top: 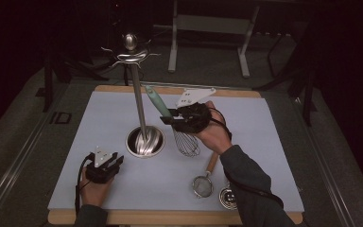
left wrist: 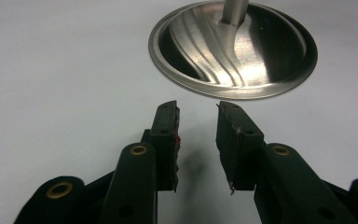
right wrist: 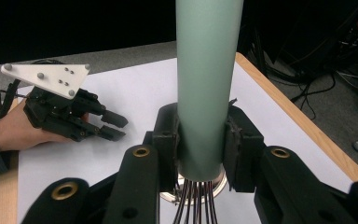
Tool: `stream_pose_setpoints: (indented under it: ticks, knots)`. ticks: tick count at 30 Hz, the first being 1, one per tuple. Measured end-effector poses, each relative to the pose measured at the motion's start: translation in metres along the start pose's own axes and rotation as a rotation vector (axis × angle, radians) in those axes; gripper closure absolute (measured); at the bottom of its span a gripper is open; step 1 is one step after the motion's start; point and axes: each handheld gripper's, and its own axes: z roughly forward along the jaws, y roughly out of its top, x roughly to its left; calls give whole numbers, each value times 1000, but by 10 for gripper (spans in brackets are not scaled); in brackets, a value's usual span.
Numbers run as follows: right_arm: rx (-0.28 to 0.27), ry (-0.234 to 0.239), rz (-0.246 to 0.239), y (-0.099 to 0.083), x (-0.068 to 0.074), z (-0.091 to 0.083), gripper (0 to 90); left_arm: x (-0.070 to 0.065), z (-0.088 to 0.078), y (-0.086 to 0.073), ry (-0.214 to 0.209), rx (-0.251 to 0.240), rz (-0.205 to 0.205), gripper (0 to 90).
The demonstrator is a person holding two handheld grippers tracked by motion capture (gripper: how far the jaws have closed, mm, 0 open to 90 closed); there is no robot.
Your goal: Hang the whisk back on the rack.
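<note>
A whisk with a mint-green handle (top: 155,98) and a wire head (top: 187,142) hangs tilted above the mat, head down. My right gripper (top: 168,118) is shut on the handle just above the wires; in the right gripper view the handle (right wrist: 208,84) stands between the pads of that gripper (right wrist: 200,140). Left of the whisk stands a steel utensil stand (top: 144,141) with a tall pole and hooks at its top (top: 131,51). My left gripper (top: 117,161) rests on the mat at the front left, open and holding nothing, its jaws (left wrist: 198,140) pointing at the stand's round base (left wrist: 233,51).
A small strainer with a wooden handle (top: 204,182) lies on the pale mat (top: 264,137) at the front right, with a small round metal piece (top: 228,197) beside it. The mat covers a wooden board (top: 170,217). A dark floor and metal frame legs lie beyond.
</note>
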Motion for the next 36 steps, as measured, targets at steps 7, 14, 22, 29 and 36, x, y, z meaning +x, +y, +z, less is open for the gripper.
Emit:
stream_pose_setpoints:
  ticks: [7, 14, 22, 29, 36]
  knots:
    - [-23, -13, -26, 6, 3, -4, 691, 0, 0, 0, 1, 0, 0, 691]
    - [-38, -30, -40, 12, 4, -8, 691, 0, 0, 0, 1, 0, 0, 690]
    - [-71, -47, -61, 20, 4, -16, 691, 0, 0, 0, 1, 1, 0, 689]
    - [-106, -58, -74, 30, 5, -26, 691, 0, 0, 0, 2, 2, 2, 688]
    - [-114, -62, -90, 39, 6, -27, 691, 0, 0, 0, 2, 1, -1, 687]
